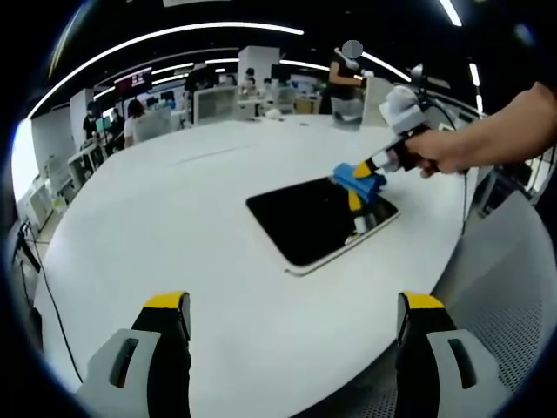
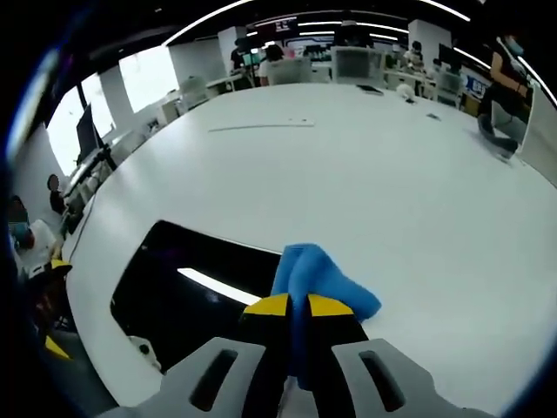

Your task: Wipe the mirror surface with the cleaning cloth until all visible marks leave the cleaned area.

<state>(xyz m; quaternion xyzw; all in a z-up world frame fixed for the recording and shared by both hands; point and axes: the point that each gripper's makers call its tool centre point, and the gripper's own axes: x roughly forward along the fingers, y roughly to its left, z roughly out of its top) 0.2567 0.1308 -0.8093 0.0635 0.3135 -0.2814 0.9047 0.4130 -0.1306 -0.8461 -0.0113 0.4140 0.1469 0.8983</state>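
Note:
A dark rectangular mirror [image 1: 315,219] lies flat on the round white table [image 1: 174,226]. In the left gripper view, a hand brings the right gripper [image 1: 361,185] in from the right, shut on a blue cleaning cloth [image 1: 355,177] that rests on the mirror's far right corner. In the right gripper view the cloth [image 2: 315,277] sticks out past the closed yellow-tipped jaws of the right gripper [image 2: 292,306], at the right edge of the mirror [image 2: 187,283], which reflects a ceiling light. My left gripper [image 1: 294,312] hovers open over the near table, short of the mirror, with nothing between its fingers.
The table's near edge [image 1: 418,296] curves close behind the mirror on the right side. A thin flat strip [image 2: 261,126] lies on the far tabletop. Desks, monitors and people stand in the office beyond the table.

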